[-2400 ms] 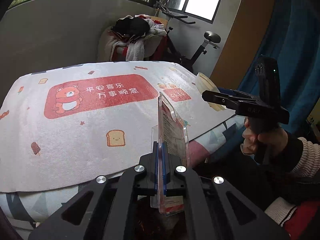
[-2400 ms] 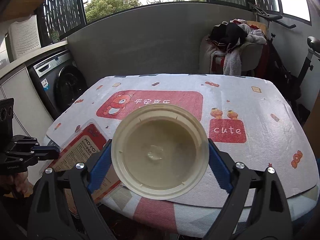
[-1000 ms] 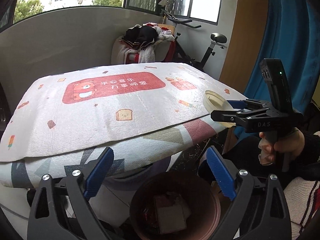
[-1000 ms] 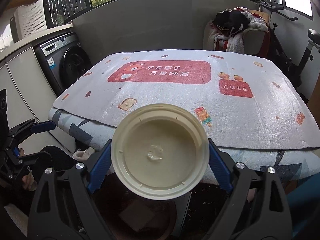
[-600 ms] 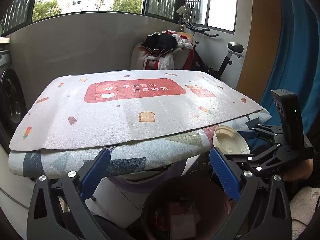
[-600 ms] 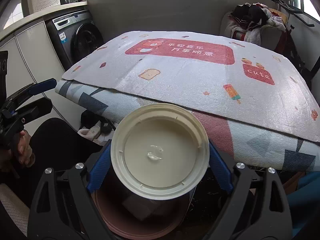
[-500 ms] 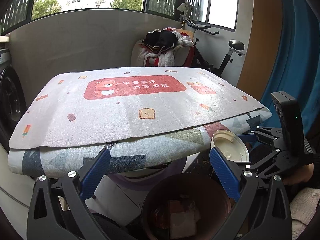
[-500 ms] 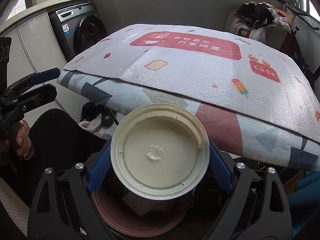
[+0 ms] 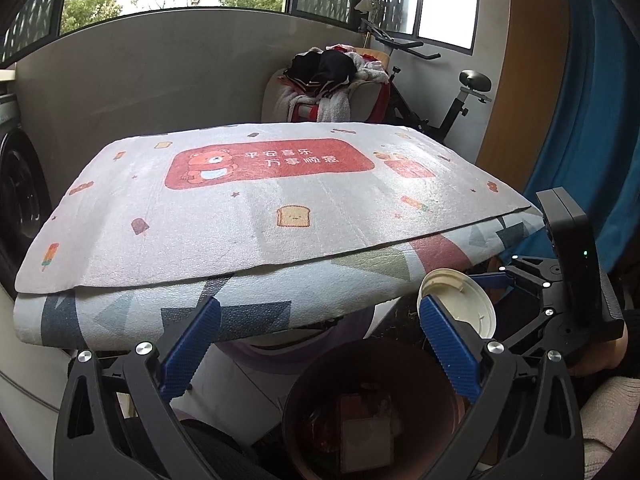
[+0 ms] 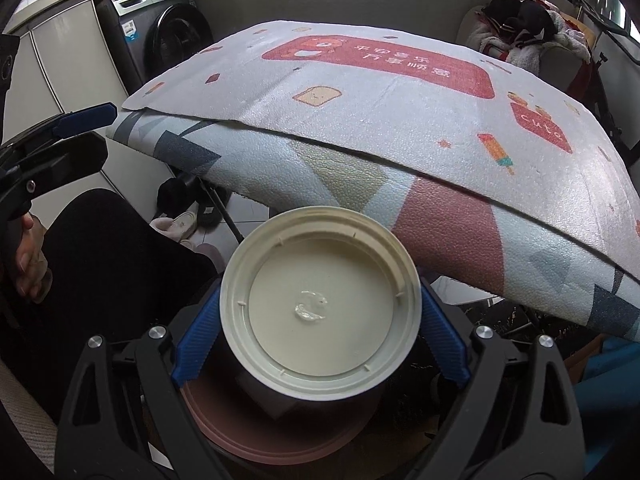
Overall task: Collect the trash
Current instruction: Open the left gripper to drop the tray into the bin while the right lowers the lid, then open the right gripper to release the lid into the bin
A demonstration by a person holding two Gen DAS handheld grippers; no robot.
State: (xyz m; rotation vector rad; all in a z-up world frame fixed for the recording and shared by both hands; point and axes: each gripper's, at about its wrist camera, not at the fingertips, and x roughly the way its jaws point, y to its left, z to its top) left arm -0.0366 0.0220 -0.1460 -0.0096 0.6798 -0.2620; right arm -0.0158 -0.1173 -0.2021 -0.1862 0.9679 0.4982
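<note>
My right gripper [image 10: 320,328] is shut on a round cream plastic lid [image 10: 320,312] and holds it just above the brown trash bin [image 10: 280,436]. The left wrist view shows the same lid [image 9: 460,300] above the bin [image 9: 320,380], with the right gripper [image 9: 560,300] behind it. My left gripper [image 9: 316,344] is open and empty, over the bin's near left side. Packaging and scraps [image 9: 360,424] lie inside the bin.
The table with a bear-print mat [image 9: 260,200] stands just beyond the bin, its edge overhanging it. A washing machine [image 10: 160,28] is at the left, a chair piled with clothes [image 9: 328,80] and an exercise bike [image 9: 460,96] at the back. Shoes [image 10: 180,220] lie under the table.
My left gripper let the clear packaging go into the bin and now stands open. My right gripper has carried the lid down from the table to just over the bin.
</note>
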